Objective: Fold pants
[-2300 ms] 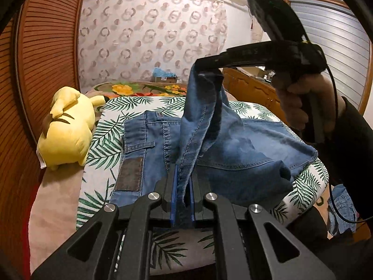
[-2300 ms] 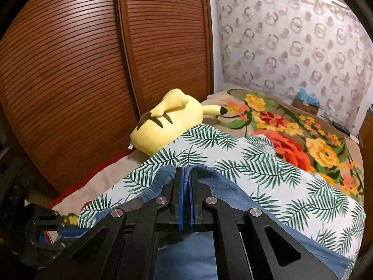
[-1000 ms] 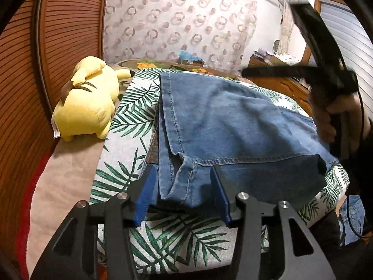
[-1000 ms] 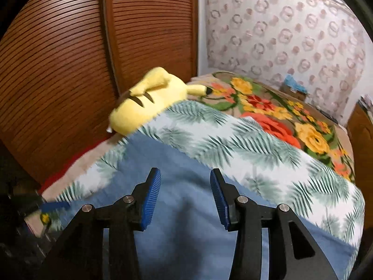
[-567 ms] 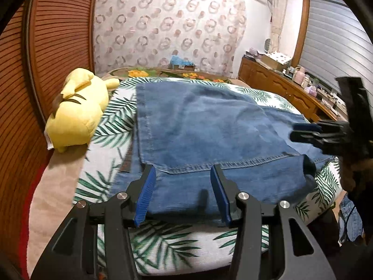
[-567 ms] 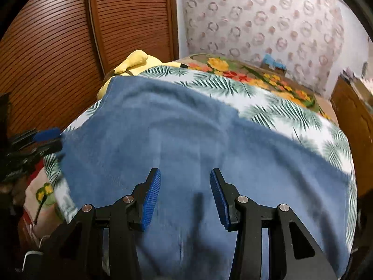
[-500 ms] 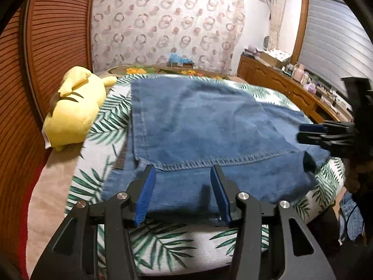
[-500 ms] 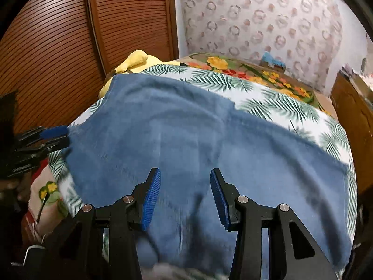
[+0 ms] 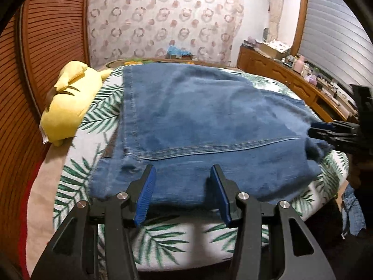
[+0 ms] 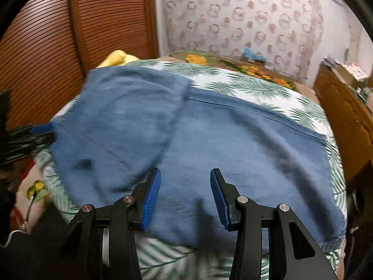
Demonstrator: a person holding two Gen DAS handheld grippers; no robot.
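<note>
Crowding folded pants (image 9: 198, 116): yellow plush toy (image 9: 67, 107), left edge

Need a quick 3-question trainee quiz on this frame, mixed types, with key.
1. True or false: the left gripper grips the jeans.
2. What lies on the bed beside the jeans? A) plush toy B) pillow C) book
3. Fill in: the leaf-print sheet lies ___ the jeans.

Key: 1 false, both grippers are open, the right gripper too; 2 A, the yellow plush toy; 3 under.
</note>
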